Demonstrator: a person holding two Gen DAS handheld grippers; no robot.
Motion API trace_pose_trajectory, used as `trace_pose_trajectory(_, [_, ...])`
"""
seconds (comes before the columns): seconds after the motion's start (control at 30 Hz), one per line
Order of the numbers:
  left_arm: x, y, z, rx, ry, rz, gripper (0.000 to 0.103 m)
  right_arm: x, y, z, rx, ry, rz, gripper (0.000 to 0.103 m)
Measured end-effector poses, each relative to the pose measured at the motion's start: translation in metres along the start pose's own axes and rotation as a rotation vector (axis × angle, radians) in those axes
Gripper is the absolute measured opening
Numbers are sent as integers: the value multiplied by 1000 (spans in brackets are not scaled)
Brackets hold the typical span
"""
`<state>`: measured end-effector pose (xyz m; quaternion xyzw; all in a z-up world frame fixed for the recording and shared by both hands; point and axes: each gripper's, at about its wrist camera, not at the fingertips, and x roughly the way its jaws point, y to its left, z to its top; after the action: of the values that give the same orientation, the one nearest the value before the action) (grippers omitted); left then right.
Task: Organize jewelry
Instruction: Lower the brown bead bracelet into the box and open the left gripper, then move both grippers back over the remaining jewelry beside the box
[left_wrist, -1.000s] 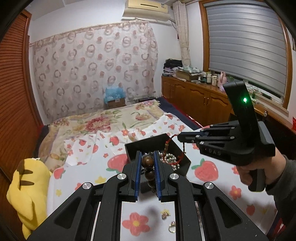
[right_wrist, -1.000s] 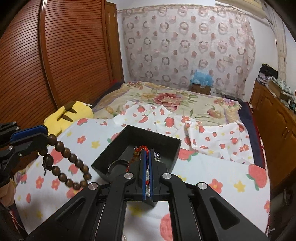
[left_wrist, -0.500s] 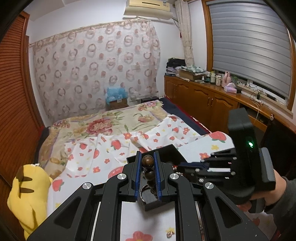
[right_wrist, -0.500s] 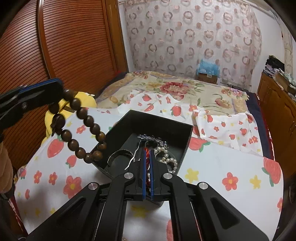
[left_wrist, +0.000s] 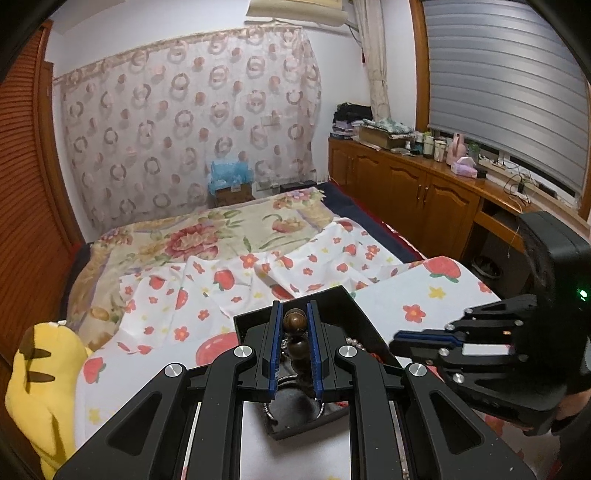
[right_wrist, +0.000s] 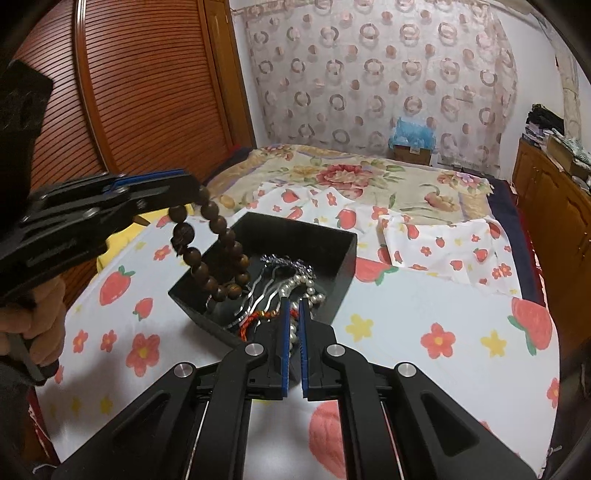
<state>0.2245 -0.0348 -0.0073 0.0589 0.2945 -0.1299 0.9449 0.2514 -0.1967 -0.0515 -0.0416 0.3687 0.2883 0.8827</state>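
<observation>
I work over a bed (right_wrist: 424, 317) covered by a white sheet (right_wrist: 399, 310) with strawberries and flowers. A black tray (right_wrist: 343, 254) sits on it; a yellow plush toy (left_wrist: 44, 373) lies at the left edge.
</observation>
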Motion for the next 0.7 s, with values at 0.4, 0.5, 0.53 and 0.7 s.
trace_pose_trajectory(0.4, [19, -8, -15, 12, 42, 7, 14, -18, -4, -26, -3, -7, 5, 6])
trace_pose_trajectory(0.5, [17, -8, -17, 16, 36, 13, 40, -23, -3, -32, -6, -12, 6, 6])
trace_pose_trajectory(0.53, [16, -8, -18, 19, 33, 14, 43, -26, -2, -35, -5, -16, 8, 6])
trace_pose_trajectory(0.7, [3, -11, -29, 27, 2, 17, 83, -41, 4, -50, -8, -41, 21, 6])
